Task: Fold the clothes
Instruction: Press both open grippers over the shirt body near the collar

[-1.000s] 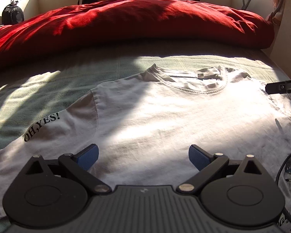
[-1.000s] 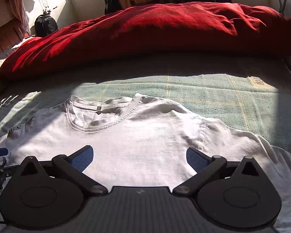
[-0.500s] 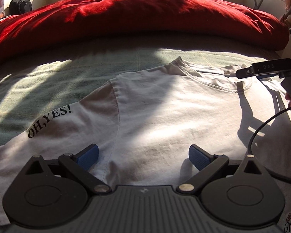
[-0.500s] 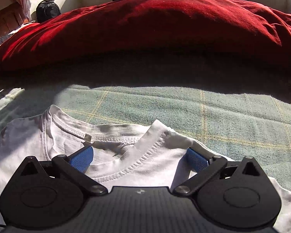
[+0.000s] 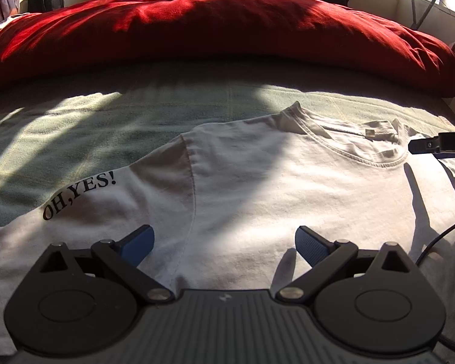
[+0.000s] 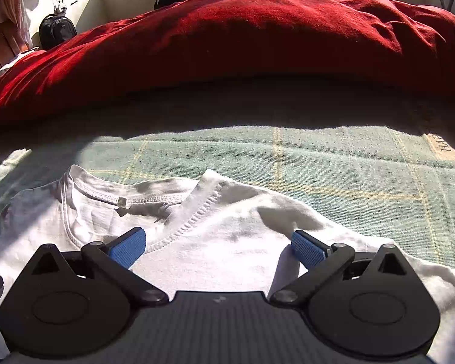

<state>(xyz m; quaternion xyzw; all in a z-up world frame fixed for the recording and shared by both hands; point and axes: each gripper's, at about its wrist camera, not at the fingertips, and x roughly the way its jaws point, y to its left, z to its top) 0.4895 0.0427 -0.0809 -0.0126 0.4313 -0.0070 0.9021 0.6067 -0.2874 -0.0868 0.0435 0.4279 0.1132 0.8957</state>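
Observation:
A white T-shirt [image 5: 273, 188] lies spread flat on the bed, collar toward the far side, its left sleeve printed "OH,YES!" [image 5: 79, 194]. My left gripper [image 5: 224, 244] hovers open over the seam between that sleeve and the body, nothing between its blue pads. In the right wrist view the same T-shirt [image 6: 221, 239] shows its collar [image 6: 173, 233] and right shoulder. My right gripper [image 6: 218, 248] is open low over that shoulder, just right of the collar. A black finger of the right gripper [image 5: 439, 145] pokes in from the right edge of the left wrist view.
A pale green checked blanket [image 6: 333, 166] covers the bed under the shirt. A bulky red duvet [image 5: 212, 33] lies across the far side. A black backpack [image 6: 56, 32] sits at the back left by a window. A black cable [image 5: 436, 239] trails at the right.
Both grippers have moved forward over the shirt toward the collar end. The right gripper went from the chest to the right shoulder. Both stayed open.

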